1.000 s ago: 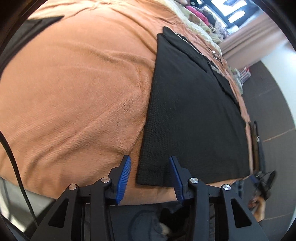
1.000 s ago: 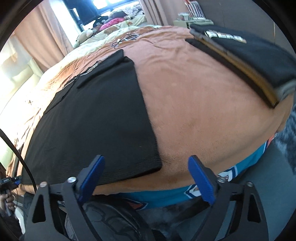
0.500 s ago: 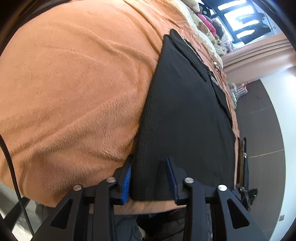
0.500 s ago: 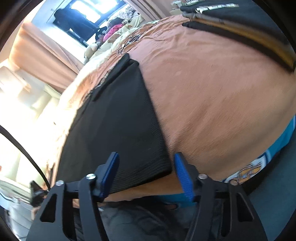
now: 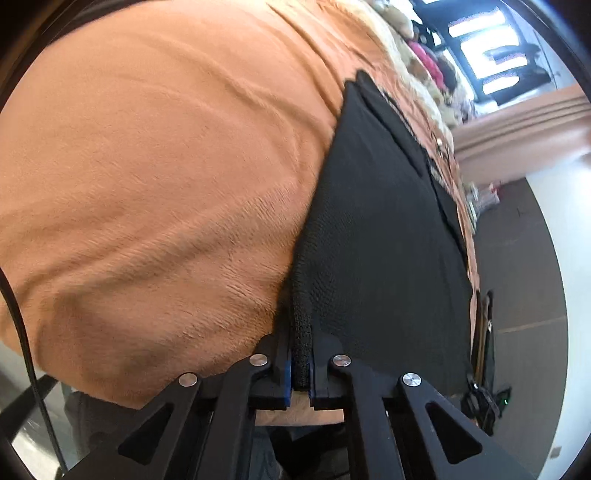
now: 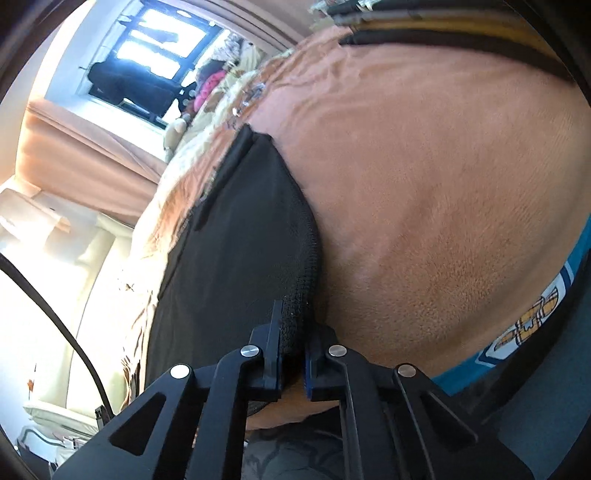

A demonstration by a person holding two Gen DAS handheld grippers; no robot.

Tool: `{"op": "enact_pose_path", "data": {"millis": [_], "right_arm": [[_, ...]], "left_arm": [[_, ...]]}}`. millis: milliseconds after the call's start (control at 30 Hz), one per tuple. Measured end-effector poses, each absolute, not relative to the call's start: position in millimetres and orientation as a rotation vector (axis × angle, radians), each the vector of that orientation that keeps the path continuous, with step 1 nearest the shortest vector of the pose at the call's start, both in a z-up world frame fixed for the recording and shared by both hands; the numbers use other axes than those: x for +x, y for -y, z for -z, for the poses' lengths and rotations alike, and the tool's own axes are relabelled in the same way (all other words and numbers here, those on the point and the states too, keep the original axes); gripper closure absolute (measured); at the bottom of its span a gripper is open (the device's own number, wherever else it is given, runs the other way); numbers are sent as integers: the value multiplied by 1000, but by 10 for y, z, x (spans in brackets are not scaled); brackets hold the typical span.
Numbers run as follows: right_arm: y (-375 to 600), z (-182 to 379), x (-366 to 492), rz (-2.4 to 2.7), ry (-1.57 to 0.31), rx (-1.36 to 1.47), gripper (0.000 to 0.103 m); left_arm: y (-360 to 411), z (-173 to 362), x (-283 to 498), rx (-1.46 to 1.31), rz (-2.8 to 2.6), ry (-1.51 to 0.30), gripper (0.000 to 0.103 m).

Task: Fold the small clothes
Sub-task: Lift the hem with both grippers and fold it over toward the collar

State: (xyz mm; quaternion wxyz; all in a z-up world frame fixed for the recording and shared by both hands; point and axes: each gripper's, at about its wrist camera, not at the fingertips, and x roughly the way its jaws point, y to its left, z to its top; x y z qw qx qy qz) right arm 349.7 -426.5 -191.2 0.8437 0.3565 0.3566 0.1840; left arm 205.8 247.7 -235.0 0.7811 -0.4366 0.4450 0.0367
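A black knit garment [image 5: 384, 229] lies flat on an orange blanket [image 5: 155, 177], its long side running away from me. In the left wrist view my left gripper [image 5: 301, 354] is shut on the garment's near left corner, the hem bunched up between the blue pads. In the right wrist view the same black garment [image 6: 240, 251] stretches away to the left, and my right gripper [image 6: 293, 332] is shut on its near right corner, with the knit edge pinched upright between the fingers.
A stack of folded dark clothes [image 6: 443, 26] lies at the far right of the orange blanket [image 6: 424, 166]. A teal printed sheet [image 6: 532, 317] hangs at the bed's near edge. Pillows and toys [image 5: 424, 62] sit by the window. Dark floor [image 5: 524, 258] lies to the right.
Both grippers have gone from open beside the garment's near corners to shut on them. Each wrist has rolled, and the right one came closer to the bed.
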Motion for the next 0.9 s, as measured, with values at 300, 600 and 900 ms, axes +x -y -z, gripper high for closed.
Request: {"op": "enact_pose_path", "data": {"millis": [300, 600, 900], "right_arm": [[4121, 1615, 3070, -396, -672, 729, 100], [4195, 1529, 2657, -460, -595, 746, 100], [4300, 1483, 2335, -500, -556, 738, 100]], "left_arm": [[-2588, 1901, 1830, -956, -115, -826, 98], [-2625, 1365, 1422, -943, -100, -708, 99], [-2513, 1007, 1000, -933, -101, -630, 99]]}}
